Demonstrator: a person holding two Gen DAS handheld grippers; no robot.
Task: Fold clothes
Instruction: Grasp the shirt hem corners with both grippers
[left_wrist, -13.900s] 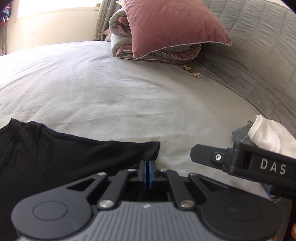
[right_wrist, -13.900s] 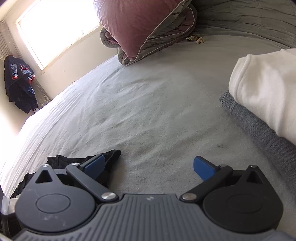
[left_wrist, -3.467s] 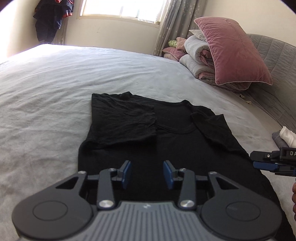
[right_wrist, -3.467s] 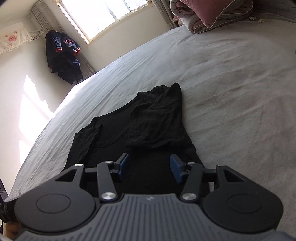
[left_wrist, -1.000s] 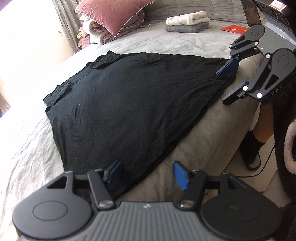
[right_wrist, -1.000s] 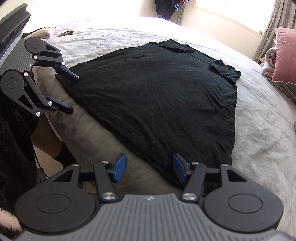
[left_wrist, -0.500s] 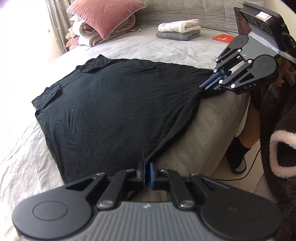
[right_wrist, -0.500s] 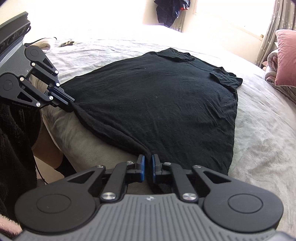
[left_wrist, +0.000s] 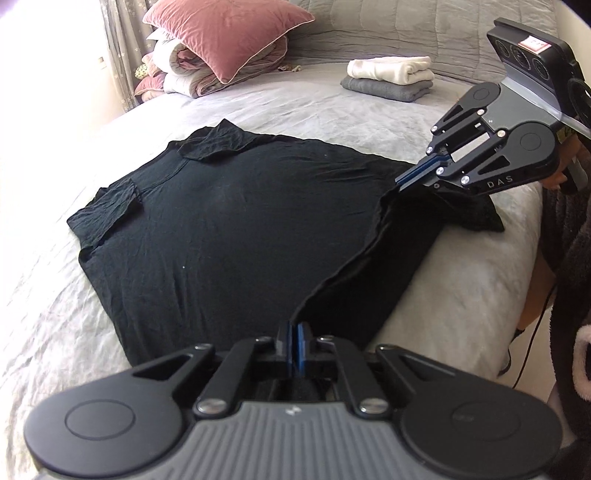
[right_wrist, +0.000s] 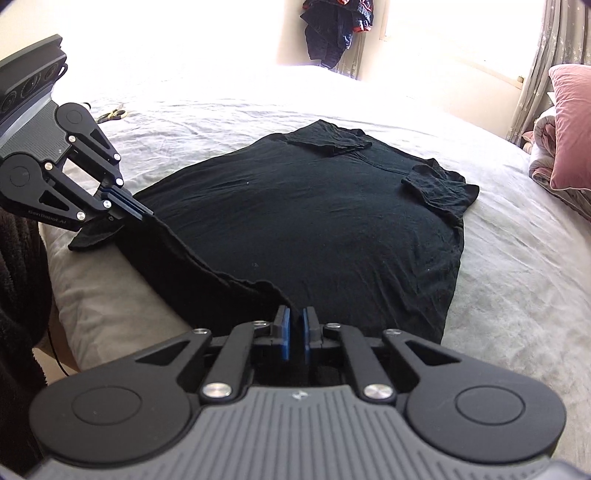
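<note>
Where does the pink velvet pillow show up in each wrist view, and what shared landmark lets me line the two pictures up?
Left wrist view: pink velvet pillow at the top, left of centre, on folded bedding.
Right wrist view: the pillow at the far right edge, partly cut off.
Shared landmark: the black T-shirt spread on the bed, its hem pinched by both tongs.

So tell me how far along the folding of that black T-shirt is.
Done: the black T-shirt lies flat on the bed with both sleeves folded in, and two folded garments sit stacked near the headboard. In hand: the left tool and the right tool are each shut on the bottom hem, which is lifted off the bed. Left: carry the hem toward the collar, then stack the shirt.
</note>
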